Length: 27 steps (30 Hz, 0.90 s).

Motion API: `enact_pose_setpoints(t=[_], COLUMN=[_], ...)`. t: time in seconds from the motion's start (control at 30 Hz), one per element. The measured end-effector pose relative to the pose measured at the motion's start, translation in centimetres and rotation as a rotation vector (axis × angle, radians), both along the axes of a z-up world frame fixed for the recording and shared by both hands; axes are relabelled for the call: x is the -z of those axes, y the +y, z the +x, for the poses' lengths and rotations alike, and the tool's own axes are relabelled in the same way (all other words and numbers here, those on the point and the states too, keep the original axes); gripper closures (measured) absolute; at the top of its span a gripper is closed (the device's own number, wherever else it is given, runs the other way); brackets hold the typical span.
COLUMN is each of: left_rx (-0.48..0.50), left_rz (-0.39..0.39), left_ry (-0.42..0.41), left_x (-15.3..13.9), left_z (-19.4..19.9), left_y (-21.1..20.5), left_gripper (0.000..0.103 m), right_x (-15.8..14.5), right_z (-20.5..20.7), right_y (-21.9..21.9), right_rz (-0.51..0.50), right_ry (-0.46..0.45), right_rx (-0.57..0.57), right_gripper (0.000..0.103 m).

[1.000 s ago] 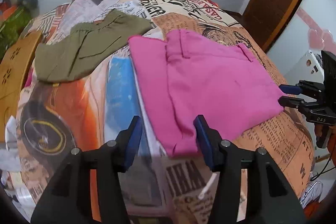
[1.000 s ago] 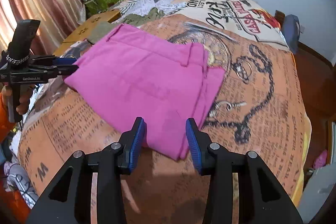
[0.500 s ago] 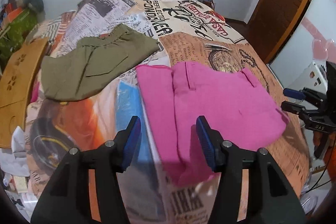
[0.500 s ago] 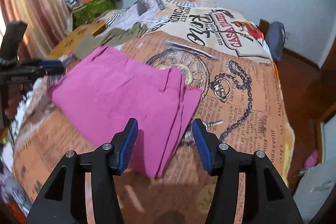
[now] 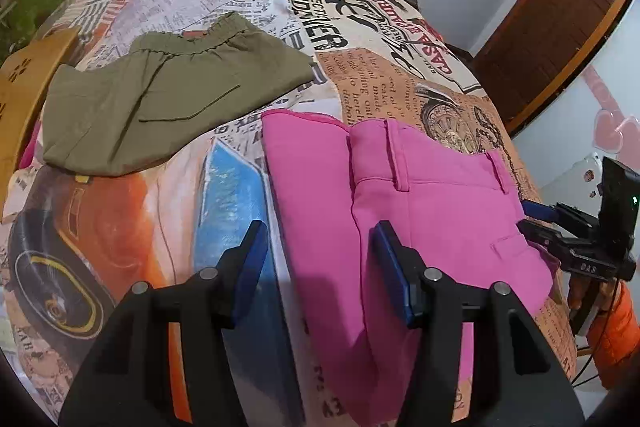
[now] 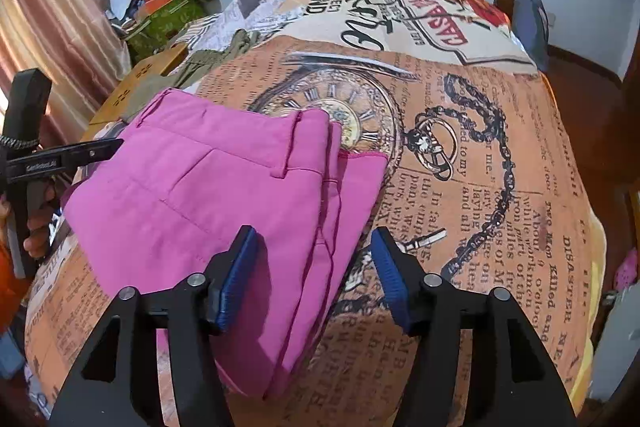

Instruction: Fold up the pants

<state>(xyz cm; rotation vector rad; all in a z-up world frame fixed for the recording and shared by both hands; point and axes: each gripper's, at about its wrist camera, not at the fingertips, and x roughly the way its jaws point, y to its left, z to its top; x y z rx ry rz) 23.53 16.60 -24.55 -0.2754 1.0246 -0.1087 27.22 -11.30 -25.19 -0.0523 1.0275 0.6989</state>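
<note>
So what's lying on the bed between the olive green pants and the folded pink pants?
Only bare newspaper-print bedspread, seen in the left wrist view, separates olive green pants from folded pink pants.

Pink pants (image 5: 420, 211), folded, on newsprint-patterned bedspread (image 5: 360, 39); olive pants (image 5: 160, 99) beside them; left gripper (image 5: 318, 271), jaws apart, above pink pants' edge.
</note>
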Motion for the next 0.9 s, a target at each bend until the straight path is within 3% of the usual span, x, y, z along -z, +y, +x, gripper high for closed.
enact_pose_setpoints(t=[0.23,0.33,0.47,0.63,0.77,0.9], left_rx=[0.038,0.04,0.063,0.07,0.067,0.055], left_rz=[0.051,0.049,0.038,0.057,0.056,0.102], left_ry=[0.009,0.013,0.015,0.015,0.012,0.004], left_x=[0.4,0.5,0.6,0.7,0.6,0.2], left_z=[1.1,1.5,2.1,2.5,2.6,2.6], left_y=[-1.1,-1.2,-1.9,-2.6,-2.8,-3.4], left_gripper=[0.048,0.056,0.078,0.085,0.091,0.092], right_x=[1.0,1.2,1.1,0.9,0.6,0.2], right_z=[1.4,1.4,1.4,1.5,1.8,1.8], right_y=[-0.2,-0.1,0.3,0.8,0.7,0.7], right_rz=[0.065,0.07,0.071,0.044,0.041,0.038], right_ry=[0.077,0.073,0.06,0.02,-0.01,-0.025], right_rx=[0.019,0.018,0.0,-0.007,0.008,0.011], right_gripper=[0.048,0.049,0.062,0.071,0.086,0.088])
